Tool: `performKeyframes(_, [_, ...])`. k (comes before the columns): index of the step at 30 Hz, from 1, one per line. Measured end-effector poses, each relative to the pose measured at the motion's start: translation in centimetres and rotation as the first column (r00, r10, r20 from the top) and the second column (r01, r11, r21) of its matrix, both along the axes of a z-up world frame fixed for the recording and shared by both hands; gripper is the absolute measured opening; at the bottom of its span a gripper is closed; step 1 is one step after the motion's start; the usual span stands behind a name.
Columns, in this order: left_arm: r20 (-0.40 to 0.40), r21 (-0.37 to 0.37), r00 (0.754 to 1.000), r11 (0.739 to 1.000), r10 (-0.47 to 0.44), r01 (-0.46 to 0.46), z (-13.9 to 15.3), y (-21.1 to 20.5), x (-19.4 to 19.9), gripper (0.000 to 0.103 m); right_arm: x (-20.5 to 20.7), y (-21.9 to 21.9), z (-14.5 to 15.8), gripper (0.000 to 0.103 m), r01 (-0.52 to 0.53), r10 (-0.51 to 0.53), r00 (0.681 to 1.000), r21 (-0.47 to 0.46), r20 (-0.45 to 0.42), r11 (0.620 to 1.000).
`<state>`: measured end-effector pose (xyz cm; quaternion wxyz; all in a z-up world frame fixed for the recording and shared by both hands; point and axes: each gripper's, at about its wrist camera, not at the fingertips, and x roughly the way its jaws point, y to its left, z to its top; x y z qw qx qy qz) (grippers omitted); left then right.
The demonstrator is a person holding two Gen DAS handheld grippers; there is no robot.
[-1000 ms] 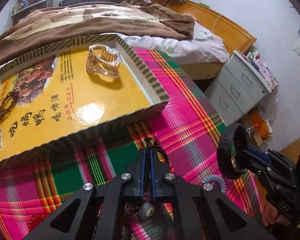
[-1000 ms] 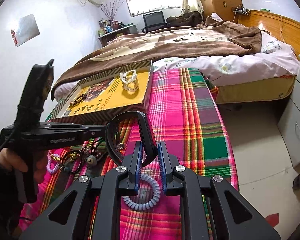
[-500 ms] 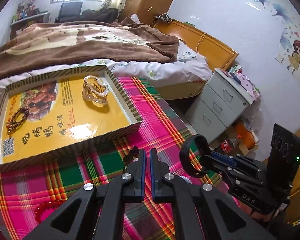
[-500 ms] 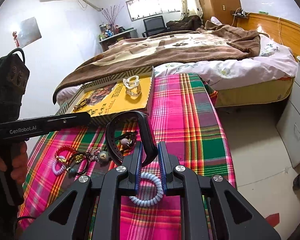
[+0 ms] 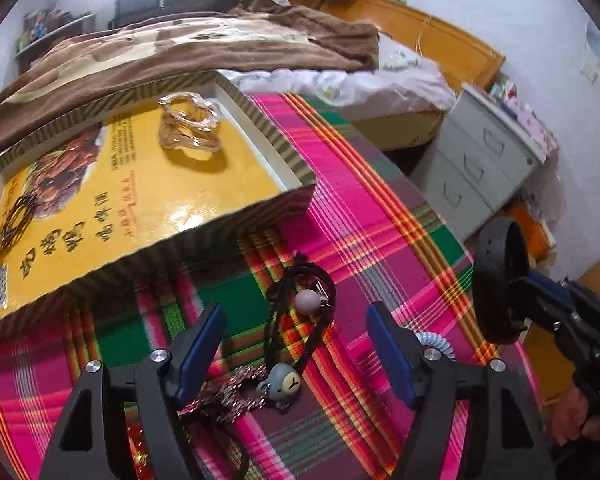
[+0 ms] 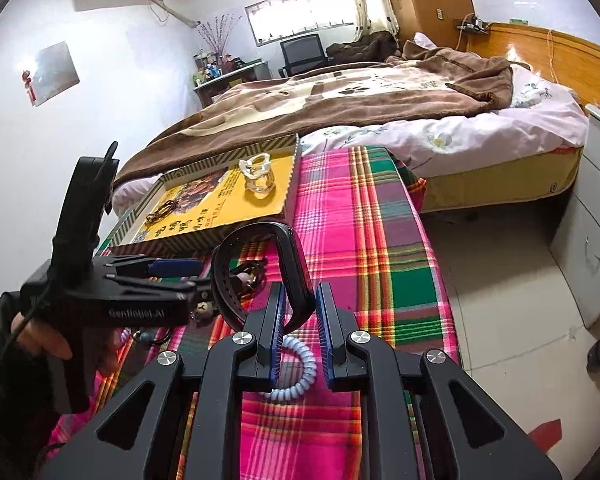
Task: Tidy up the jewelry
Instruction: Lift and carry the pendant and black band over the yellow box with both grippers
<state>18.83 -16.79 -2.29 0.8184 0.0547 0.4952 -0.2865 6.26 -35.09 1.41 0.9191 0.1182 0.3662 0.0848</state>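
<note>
My left gripper (image 5: 294,344) is open just above the plaid table, its fingers either side of a black cord (image 5: 300,304) with a pink bead and a small bear charm (image 5: 284,386). A silver chain (image 5: 224,398) lies beside the charm. My right gripper (image 6: 298,320) is shut on a black wristband (image 6: 288,260), held above the table; it also shows at the right of the left wrist view (image 5: 500,280). A yellow box lid (image 5: 140,184) holds a clear bangle (image 5: 190,126) and a dark bead bracelet (image 5: 14,216).
A pale blue spiral hair tie (image 6: 296,368) lies on the plaid cloth (image 6: 360,240) under my right gripper. Red beads (image 5: 138,446) lie at the left near edge. A bed (image 6: 380,92) stands behind the table, grey drawers (image 5: 484,160) to the right.
My left gripper has opened from shut and dropped toward the black cord and bear charm. My right gripper keeps its hold on the wristband, almost still.
</note>
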Motion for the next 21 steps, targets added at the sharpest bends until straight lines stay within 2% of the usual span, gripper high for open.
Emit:
performKeyframes(4, [0.02, 0.107, 0.999, 0.994, 0.032, -0.034, -1.2, -1.1, 0.7, 0.072, 0.2, 0.0, -0.3, 0.016, -0.002, 0.002, 1.0, 0.01, -0.005, 1.0])
performKeyframes(6, [0.052, 0.146, 0.998, 0.989, 0.017, -0.025, -1.4, -1.8, 0.5, 0.072, 0.3, 0.0, -0.3, 0.016, -0.005, 0.005, 1.0, 0.01, -0.005, 1.0])
performKeyframes(8, [0.083, 0.174, 0.997, 0.985, -0.01, -0.005, -1.4, -2.4, 0.1, 0.067, 0.4, 0.0, -0.3, 0.016, -0.006, 0.006, 1.0, 0.011, -0.004, 1.0])
performKeyframes(9, [0.085, 0.165, 0.996, 0.986, -0.02, 0.006, -1.3, -2.6, 0.0, 0.052, 0.5, 0.0, -0.3, 0.016, -0.005, 0.005, 1.0, 0.012, -0.005, 1.0])
performKeyframes(10, [0.086, 0.156, 0.996, 0.988, -0.026, 0.013, -1.1, -2.7, -0.1, 0.027, 0.5, 0.0, -0.4, 0.016, -0.005, 0.005, 1.0, 0.012, -0.007, 1.0])
performKeyframes(11, [0.08, 0.151, 0.996, 0.988, -0.028, 0.015, -1.0, -2.7, -0.1, 0.02, 0.5, 0.1, -0.4, 0.016, -0.005, 0.005, 1.0, 0.012, -0.009, 1.0])
performKeyframes(16, [0.076, 0.12, 0.997, 0.993, -0.023, 0.014, -0.6, -2.1, -0.4, 0.017, 0.3, 0.2, -0.2, 0.016, -0.003, 0.003, 1.0, 0.002, -0.008, 1.0])
performKeyframes(21, [0.101, 0.031, 0.995, 0.999, 0.002, -0.005, 2.1, -0.6, -1.1, 0.017, 0.1, 0.5, 0.9, 0.016, 0.003, -0.003, 1.0, -0.013, 0.008, 1.0])
